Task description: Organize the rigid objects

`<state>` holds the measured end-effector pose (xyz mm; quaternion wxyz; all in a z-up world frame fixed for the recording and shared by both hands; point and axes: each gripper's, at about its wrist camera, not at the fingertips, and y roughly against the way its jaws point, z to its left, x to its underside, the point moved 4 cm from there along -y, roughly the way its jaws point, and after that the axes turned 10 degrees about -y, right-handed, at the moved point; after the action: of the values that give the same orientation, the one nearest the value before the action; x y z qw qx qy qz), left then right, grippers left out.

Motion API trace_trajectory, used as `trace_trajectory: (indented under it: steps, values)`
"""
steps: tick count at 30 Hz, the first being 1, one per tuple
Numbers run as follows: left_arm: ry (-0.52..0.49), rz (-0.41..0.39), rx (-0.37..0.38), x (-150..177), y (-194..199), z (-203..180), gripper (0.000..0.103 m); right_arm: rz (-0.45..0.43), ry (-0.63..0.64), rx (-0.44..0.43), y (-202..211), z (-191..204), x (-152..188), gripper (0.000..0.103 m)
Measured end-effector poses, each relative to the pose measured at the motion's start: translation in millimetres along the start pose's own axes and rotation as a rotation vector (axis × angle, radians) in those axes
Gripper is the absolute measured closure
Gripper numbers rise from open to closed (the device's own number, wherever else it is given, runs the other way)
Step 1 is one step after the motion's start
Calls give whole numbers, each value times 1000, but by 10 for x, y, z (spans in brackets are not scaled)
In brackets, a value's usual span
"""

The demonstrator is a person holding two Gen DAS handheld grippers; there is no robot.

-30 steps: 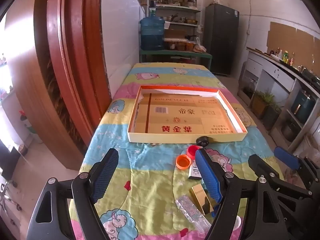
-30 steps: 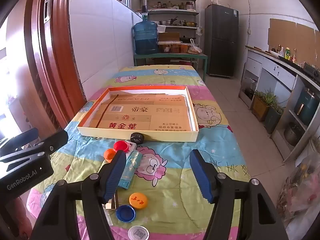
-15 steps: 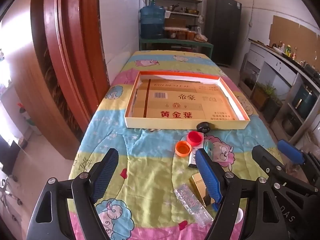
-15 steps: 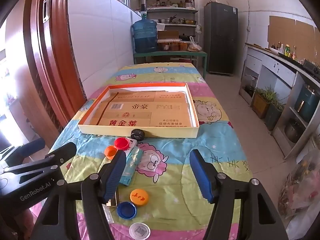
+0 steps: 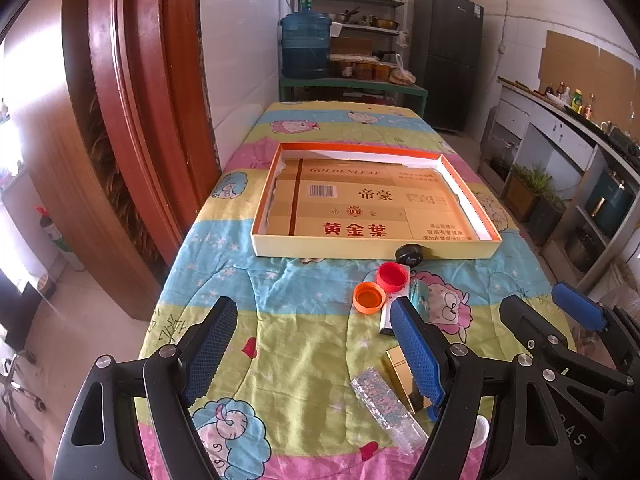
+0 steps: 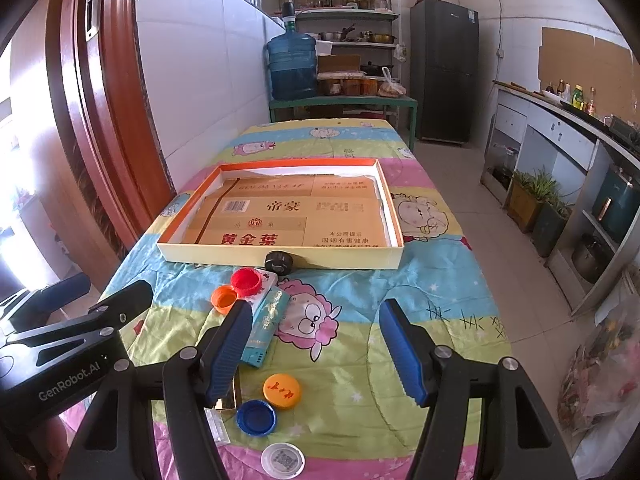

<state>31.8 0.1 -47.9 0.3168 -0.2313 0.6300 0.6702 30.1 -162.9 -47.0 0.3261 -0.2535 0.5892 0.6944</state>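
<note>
A shallow cardboard tray [image 5: 372, 249] [image 6: 280, 258] lined with flattened carton lies mid-table. In front of it sit a black cap [image 6: 279, 261] [image 5: 409, 255], a red cap [image 6: 246, 281] [image 5: 392, 276], an orange cap [image 6: 224, 298] [image 5: 369, 297] and a teal packet [image 6: 267, 322]. Nearer me are a yellow cap [image 6: 281, 391], a blue cap [image 6: 256, 416], a white cap [image 6: 282, 459], a gold box [image 5: 404, 380] and a clear packet [image 5: 386, 408]. My left gripper [image 5: 314, 354] and right gripper [image 6: 316, 354] hover open over the near table, holding nothing.
A patterned cloth [image 6: 420, 292] covers the table. A red-brown door frame [image 5: 132, 120] and white wall run along the left. A water jug [image 6: 292, 64], shelves and a fridge [image 6: 444, 68] stand beyond the far end. A kitchen counter [image 6: 560, 128] lines the right.
Both grippers have pulled back and risen slightly, so the tray and caps look a little farther off. Nothing on the table has moved.
</note>
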Motion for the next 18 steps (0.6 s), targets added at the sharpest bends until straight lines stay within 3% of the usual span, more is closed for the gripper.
trace_trajectory:
  steps: [18]
  values:
    - [-1, 1, 2, -7, -10, -11, 23, 10, -1, -6, -34, -11, 3, 37]
